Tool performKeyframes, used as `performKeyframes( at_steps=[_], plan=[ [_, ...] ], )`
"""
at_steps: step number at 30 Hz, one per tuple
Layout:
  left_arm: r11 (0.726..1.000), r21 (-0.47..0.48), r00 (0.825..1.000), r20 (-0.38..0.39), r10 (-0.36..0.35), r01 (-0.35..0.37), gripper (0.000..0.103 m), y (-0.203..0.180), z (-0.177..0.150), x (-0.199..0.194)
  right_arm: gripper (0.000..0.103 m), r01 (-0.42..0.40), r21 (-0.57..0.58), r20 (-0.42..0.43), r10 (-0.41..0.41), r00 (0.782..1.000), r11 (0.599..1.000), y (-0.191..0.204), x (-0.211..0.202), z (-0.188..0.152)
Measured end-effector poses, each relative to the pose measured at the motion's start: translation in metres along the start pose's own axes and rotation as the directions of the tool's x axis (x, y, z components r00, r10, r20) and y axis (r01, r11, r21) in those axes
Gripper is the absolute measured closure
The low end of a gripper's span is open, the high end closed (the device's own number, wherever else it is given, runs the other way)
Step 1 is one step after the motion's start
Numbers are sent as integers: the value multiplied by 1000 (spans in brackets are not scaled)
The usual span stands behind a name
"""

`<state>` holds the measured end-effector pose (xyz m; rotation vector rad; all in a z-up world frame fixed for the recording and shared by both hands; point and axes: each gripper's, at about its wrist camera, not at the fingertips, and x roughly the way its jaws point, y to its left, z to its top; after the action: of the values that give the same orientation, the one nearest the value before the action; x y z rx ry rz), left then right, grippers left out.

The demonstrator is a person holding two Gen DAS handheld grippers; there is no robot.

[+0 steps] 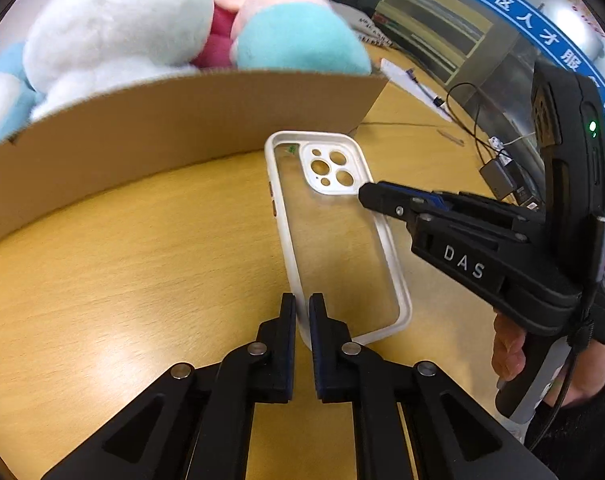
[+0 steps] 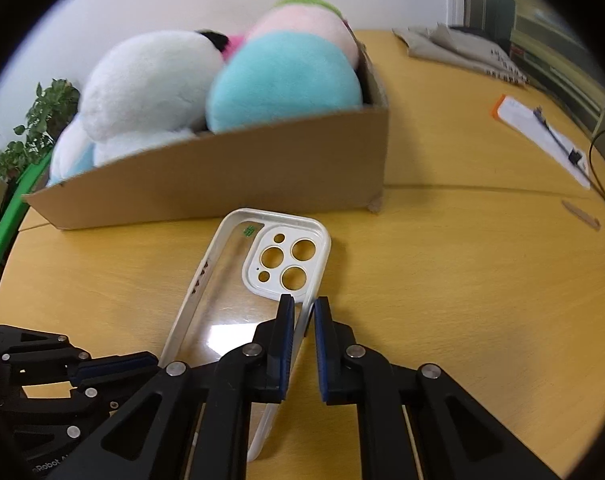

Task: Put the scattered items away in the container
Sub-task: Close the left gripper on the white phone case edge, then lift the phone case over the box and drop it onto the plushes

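Note:
A clear phone case (image 1: 334, 248) with a white rim lies flat on the yellow wooden table, in front of the cardboard box (image 1: 162, 152). My left gripper (image 1: 302, 304) is shut on the case's near short end, the white rim pinched between its pads. My right gripper (image 1: 364, 196) comes in from the right and grips the long rim beside the camera cutout. In the right wrist view the case (image 2: 230, 292) runs toward the box (image 2: 242, 168). There my right gripper (image 2: 303, 306) is shut on the rim. My left gripper (image 2: 152, 362) reaches the far end at lower left.
The box is full of plush toys (image 2: 282, 80) in white, teal and pink. To the right lie a clipboard with a pen (image 2: 542, 136), a wooden stick (image 2: 580, 214), cables and an adapter (image 1: 498, 176). A plant (image 2: 42, 120) stands at far left. A hand (image 1: 510, 344) holds the right gripper.

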<state>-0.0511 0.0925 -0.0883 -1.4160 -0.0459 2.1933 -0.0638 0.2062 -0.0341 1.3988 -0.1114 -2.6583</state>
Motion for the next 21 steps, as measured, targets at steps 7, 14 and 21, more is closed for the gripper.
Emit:
performKeyframes(
  at_steps=[7, 14, 21],
  plan=[
    [999, 41, 989, 145, 3, -9, 96, -4, 10, -66, 94, 2, -72, 170, 11, 985, 997, 38, -66, 23],
    [998, 34, 960, 275, 44, -56, 95, 8, 44, -118, 94, -4, -165, 272, 49, 961, 986, 72, -92, 82],
    [994, 1, 936, 339, 98, -105, 95, 45, 93, -149, 95, -32, -200, 323, 96, 942, 979, 100, -88, 144]
  ],
)
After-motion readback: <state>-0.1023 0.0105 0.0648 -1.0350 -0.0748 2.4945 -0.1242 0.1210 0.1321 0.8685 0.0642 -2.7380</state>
